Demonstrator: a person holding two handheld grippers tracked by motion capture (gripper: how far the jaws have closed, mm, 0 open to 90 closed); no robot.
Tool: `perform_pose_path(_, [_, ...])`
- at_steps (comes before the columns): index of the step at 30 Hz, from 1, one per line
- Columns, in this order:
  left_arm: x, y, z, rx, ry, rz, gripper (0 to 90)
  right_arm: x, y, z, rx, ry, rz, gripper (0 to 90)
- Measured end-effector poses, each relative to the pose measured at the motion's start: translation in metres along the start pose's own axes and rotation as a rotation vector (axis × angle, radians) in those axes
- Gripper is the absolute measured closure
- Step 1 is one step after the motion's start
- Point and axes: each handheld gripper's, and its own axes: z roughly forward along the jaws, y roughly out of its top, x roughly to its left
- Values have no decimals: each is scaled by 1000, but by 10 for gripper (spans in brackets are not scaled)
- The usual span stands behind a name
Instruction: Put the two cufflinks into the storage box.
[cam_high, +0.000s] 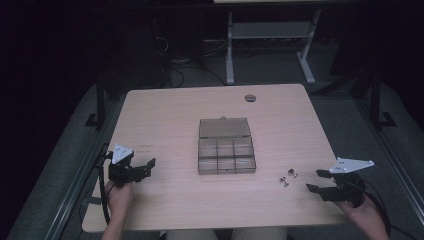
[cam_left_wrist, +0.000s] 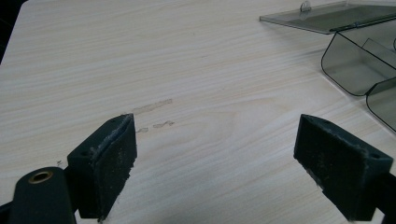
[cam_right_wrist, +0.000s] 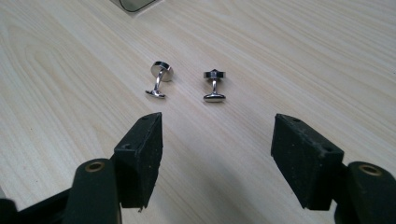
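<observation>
A smoky clear compartment box (cam_high: 226, 156) lies in the middle of the table with its lid (cam_high: 224, 128) folded back; its several cells look empty. Small silver cufflinks (cam_high: 287, 177) lie on the wood to the right of the box. The right gripper view shows a round-headed cufflink (cam_right_wrist: 160, 79) and a star-headed cufflink (cam_right_wrist: 214, 85) just ahead of my right gripper (cam_right_wrist: 218, 126), which is open and empty. My left gripper (cam_high: 147, 168) rests near the table's left edge, open and empty, pointing toward the box (cam_left_wrist: 359, 60).
The light wooden table (cam_high: 165, 115) has a round dark cap (cam_high: 250, 98) near its far edge. Faint tape marks (cam_left_wrist: 152, 107) show on the wood ahead of the left gripper (cam_left_wrist: 217, 135). Beyond the table stand desk legs (cam_high: 230, 50) and cables on a dark floor.
</observation>
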Motion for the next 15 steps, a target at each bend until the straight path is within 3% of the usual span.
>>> perform_pose_path(15, [0,1,-1,0,8,11,129,1,8,4,21,-1,14,358])
